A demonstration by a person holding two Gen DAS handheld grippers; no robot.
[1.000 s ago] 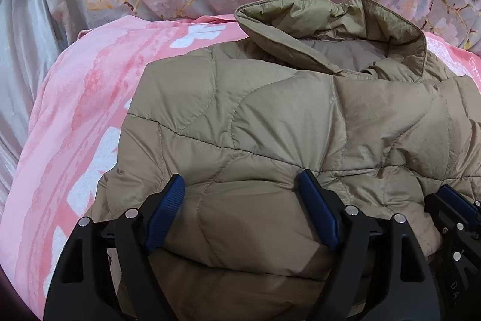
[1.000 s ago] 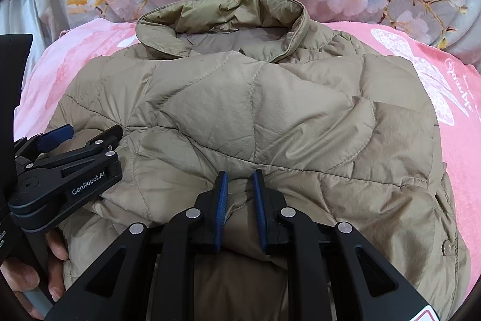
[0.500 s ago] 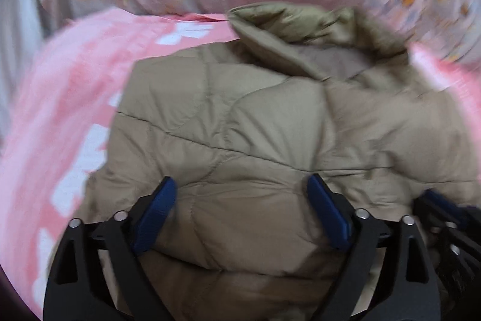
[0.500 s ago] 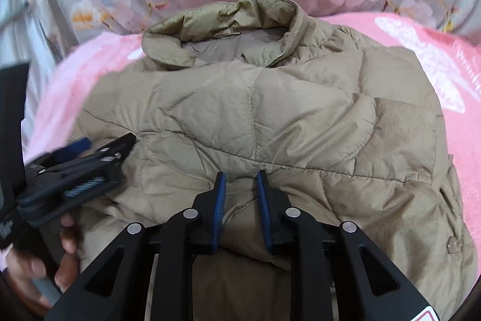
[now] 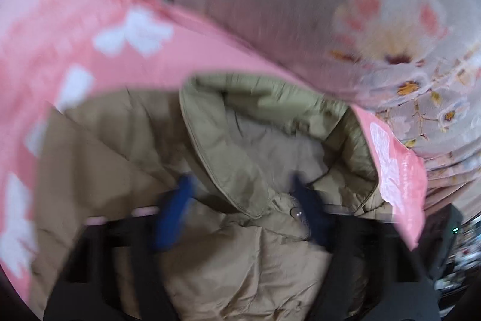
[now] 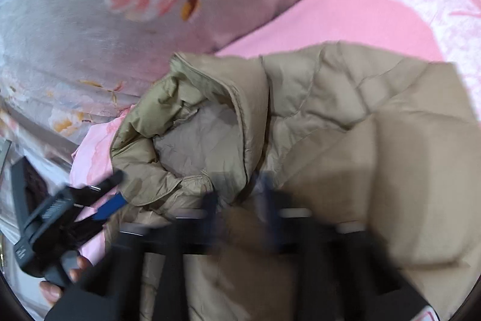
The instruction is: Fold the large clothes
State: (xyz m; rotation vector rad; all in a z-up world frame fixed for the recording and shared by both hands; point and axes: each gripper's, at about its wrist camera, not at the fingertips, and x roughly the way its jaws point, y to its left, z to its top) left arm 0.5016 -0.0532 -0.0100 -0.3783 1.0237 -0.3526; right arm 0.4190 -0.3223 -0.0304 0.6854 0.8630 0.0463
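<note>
Left wrist view: the left gripper (image 5: 240,212) has its blue pads (image 5: 173,215) set wide apart, straddling the collar (image 5: 228,152) of a tan quilted jacket (image 5: 240,270). No fabric is visibly pinched between them, so this gripper reads as released. The jacket lies on a pink blanket (image 5: 90,50), against a grey floral cover (image 5: 300,5). A snap (image 5: 296,212) shows just below the collar, near the right-hand pad.

Right wrist view: the right gripper (image 6: 237,200) sits at the collar's base, heavily blurred. Its pads stand fairly close with jacket cloth bunched in the gap; whether they are clenched on it cannot be told. The left gripper (image 6: 99,197) appears at the lower left, held in a hand (image 6: 63,276), its tips just beside the collar (image 6: 192,116). The jacket body (image 6: 375,170) spreads away to the right over the blanket (image 6: 345,17).

Step in hand, as judged: a lengthwise fold carrying the near end of the jacket up to the collar; strong blur in both views suggests fast motion. The next move probably calls for laying the carried layer flat, letting go, and pressing the puffy filling down so it does not spring open.
</note>
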